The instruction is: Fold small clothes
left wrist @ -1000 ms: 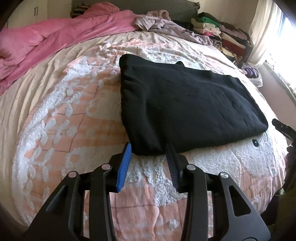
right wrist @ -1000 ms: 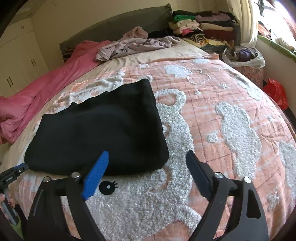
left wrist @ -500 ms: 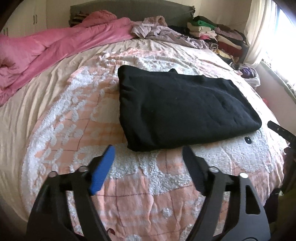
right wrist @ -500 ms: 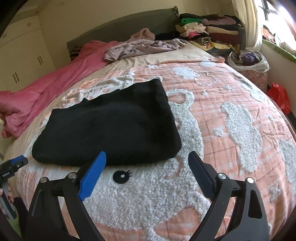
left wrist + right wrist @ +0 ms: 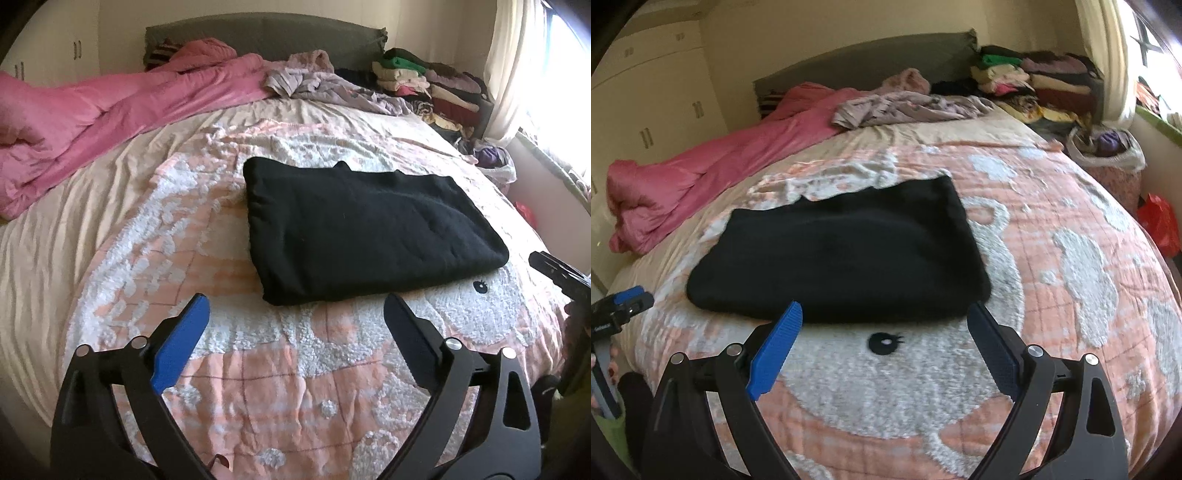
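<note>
A black garment (image 5: 362, 229) lies folded into a rectangle on the peach and white bedspread (image 5: 280, 376), also seen in the right wrist view as the black garment (image 5: 846, 254). My left gripper (image 5: 297, 306) hangs above the bedspread just short of the garment's near edge. Its jaws are opening wide and hold nothing. My right gripper (image 5: 884, 314) hovers at the garment's near edge, open and empty. The tip of the right gripper (image 5: 554, 273) shows at the right edge of the left wrist view, and the left gripper (image 5: 620, 310) at the left edge of the right one.
A pink duvet (image 5: 92, 122) is bunched along the far left of the bed. Crumpled lilac clothes (image 5: 325, 85) lie near the headboard. Stacks of folded clothes (image 5: 432, 85) sit at the far right corner. A bag of laundry (image 5: 1108, 147) and a red bag (image 5: 1160, 225) stand beside the bed.
The left gripper's jaws have spread from nearly shut to wide, and it has drawn back from the garment's near edge. The right gripper has shifted, so the garment sits more central in its view.
</note>
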`<state>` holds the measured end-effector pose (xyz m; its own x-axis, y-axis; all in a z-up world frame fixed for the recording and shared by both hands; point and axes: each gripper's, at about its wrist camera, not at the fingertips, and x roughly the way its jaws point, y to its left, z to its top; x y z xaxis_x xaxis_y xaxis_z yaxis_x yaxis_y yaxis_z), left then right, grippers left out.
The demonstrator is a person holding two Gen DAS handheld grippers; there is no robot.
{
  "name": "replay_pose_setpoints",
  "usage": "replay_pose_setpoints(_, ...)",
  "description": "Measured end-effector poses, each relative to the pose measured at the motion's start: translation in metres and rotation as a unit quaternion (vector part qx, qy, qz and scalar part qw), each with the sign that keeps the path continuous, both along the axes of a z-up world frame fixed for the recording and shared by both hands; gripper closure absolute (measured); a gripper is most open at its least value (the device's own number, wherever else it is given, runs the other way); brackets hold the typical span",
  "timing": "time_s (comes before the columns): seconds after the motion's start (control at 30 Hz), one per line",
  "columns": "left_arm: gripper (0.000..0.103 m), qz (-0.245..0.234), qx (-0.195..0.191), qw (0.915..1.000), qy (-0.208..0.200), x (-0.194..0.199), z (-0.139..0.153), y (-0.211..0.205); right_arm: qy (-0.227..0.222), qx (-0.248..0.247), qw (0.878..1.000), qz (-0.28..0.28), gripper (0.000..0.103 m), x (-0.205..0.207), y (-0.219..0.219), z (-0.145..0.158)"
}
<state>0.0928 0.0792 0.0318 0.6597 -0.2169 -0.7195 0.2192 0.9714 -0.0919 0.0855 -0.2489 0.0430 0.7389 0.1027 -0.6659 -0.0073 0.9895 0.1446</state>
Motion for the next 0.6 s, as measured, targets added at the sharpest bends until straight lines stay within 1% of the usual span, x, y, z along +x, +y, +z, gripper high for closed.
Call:
replay_pose_setpoints(0.3, 0.009, 0.011, 0.007, 0.9997, -0.019, -0.008, 0.011, 0.005, -0.025, -0.026, 0.998, 0.049, 0.013, -0.003, 0.043, 0.022)
replay_pose_setpoints(0.6, 0.009, 0.033, 0.026, 0.9986, -0.03, -0.006, 0.012, 0.012, -0.04, -0.027, 0.995, 0.088, 0.012, 0.006, 0.078, 0.04)
